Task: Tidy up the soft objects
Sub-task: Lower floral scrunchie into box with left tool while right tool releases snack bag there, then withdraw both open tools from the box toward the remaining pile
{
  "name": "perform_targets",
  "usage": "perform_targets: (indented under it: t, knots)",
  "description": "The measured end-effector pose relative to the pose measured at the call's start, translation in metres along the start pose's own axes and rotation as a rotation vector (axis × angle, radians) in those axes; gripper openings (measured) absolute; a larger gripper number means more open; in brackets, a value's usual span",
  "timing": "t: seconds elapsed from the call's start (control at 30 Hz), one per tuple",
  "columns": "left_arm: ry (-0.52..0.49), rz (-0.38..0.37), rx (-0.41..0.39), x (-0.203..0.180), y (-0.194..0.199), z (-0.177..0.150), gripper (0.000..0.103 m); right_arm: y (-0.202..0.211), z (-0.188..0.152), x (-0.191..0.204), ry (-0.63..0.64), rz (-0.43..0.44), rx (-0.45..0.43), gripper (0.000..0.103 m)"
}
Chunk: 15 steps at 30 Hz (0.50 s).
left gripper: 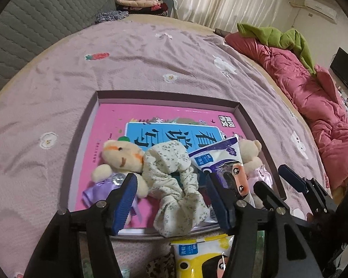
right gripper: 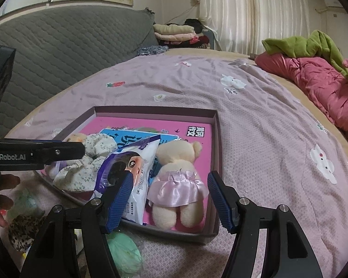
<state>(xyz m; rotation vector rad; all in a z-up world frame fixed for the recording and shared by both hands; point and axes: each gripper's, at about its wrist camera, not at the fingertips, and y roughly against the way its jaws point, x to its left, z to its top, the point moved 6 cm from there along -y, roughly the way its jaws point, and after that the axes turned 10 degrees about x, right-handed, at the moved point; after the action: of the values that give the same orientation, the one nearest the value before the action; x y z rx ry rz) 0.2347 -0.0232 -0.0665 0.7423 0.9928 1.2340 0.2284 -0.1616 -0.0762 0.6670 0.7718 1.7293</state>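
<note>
A shallow box lies on the pink bedspread with a pink book in its bottom. In it lie a cream bear in a purple dress, a floral scrunchie, a purple-and-white packet and a bear in a pink skirt. My left gripper stands open over the scrunchie, its pads clear of the cloth. My right gripper is open above the pink-skirted bear without touching it. A yellow packet and a leopard-print scrunchie lie outside the box's near edge.
A pale green soft thing lies by the box's near corner. A red quilt with a green blanket runs along the right of the bed. A grey quilted headboard stands at the left, folded clothes behind.
</note>
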Motion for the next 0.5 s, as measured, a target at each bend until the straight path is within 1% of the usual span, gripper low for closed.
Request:
perform_targets:
  t: [0.3, 0.5]
  knots:
    - [0.007, 0.015, -0.006, -0.002, 0.011, -0.007, 0.061, 0.007, 0.003, 0.002, -0.003, 0.011, -0.021, 0.068]
    - [0.011, 0.025, -0.011, -0.004, 0.019, -0.013, 0.061, 0.015, 0.003, 0.003, -0.017, 0.033, -0.038, 0.068]
